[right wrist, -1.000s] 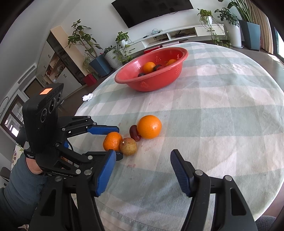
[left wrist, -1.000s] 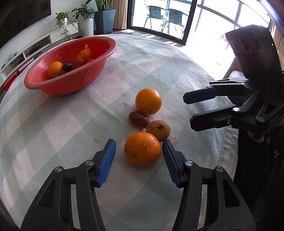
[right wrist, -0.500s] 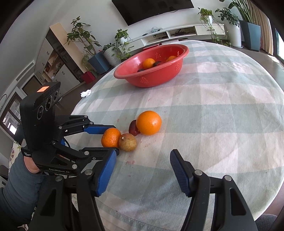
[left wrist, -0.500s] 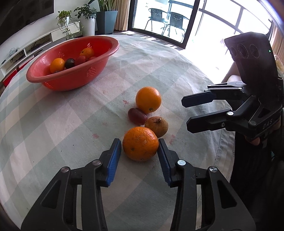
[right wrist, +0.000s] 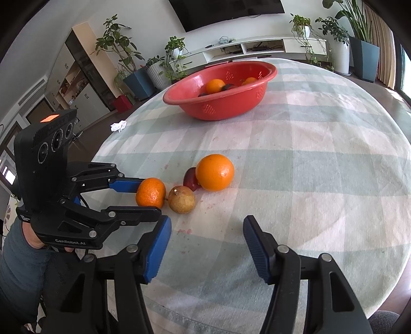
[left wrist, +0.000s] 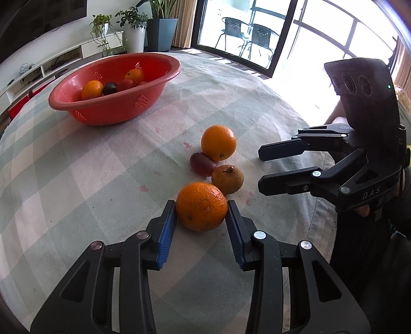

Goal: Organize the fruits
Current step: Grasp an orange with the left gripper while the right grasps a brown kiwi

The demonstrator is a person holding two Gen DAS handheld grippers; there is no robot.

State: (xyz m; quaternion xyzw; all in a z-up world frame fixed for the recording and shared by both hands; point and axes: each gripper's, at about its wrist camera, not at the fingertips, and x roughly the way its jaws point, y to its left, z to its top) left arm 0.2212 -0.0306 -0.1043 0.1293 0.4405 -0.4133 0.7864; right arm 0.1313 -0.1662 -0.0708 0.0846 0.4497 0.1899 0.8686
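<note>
Tangerine (left wrist: 201, 206) pinched in closing L gripper (left wrist: 201, 218) near table edge (left wrist: 325, 203); R gripper (right wrist: 206, 245) open, empty.

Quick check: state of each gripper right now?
Left gripper: just closed, shut on the orange.
Right gripper: open, closing slightly, nothing between its jaws.

A home living room is surrounding me: a TV (right wrist: 226, 10) is hanging above a low white console (right wrist: 259, 47), potted plants (right wrist: 359, 38) are lining the walls, and glass doors (left wrist: 241, 30) are opening onto a balcony with chairs (left wrist: 246, 33). A checked cloth is covering the round tabletop (right wrist: 321, 144).
</note>
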